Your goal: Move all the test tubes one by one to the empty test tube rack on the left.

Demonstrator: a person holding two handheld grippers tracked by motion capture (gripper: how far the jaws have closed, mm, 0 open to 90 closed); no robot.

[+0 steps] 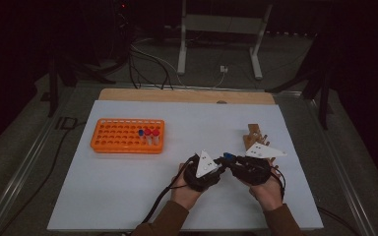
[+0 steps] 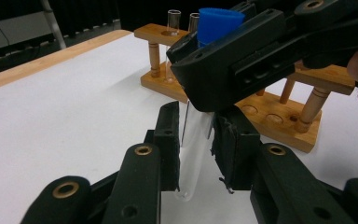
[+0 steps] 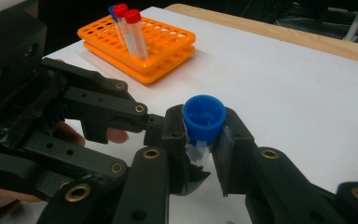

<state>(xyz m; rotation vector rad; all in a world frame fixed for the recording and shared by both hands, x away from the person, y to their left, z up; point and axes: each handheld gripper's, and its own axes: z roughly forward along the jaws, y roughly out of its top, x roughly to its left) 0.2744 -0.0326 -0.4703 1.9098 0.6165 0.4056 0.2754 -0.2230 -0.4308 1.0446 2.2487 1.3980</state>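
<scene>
Test tube (image 2: 193, 149): clear, thin-walled, round-bottomed cylinder with a blue plastic cap (image 3: 204, 119), ribbed inside its hollow top. Location: held above the near-right part of the white worktop (image 1: 128, 182), between the two hands, just left of the wooden rack (image 2: 279, 116). Hold: the right tongs (image 3: 200, 144) pinch it high, just under the cap; the left tongs (image 2: 196, 151) are pressed onto the bare glass lower down, jaws meeting the tube from both sides. Likely reason for the double hold: one pair steadies the body while the other works at the cap end, or the tube is being passed across; which cannot be told. Wooden rack: varnished pale timber, two tiers joined by turned posts, round holes drilled through; two uncapped glass tubes (image 2: 173, 37) stand at its far end. Orange rack (image 1: 128, 135): moulded plastic grid of many wells, far left on the worktop, carrying capped tubes (image 3: 129, 32), two red-topped and one blue-topped, upright at its right end. Worktop: matt white sheet over a wood-edged board.
</scene>
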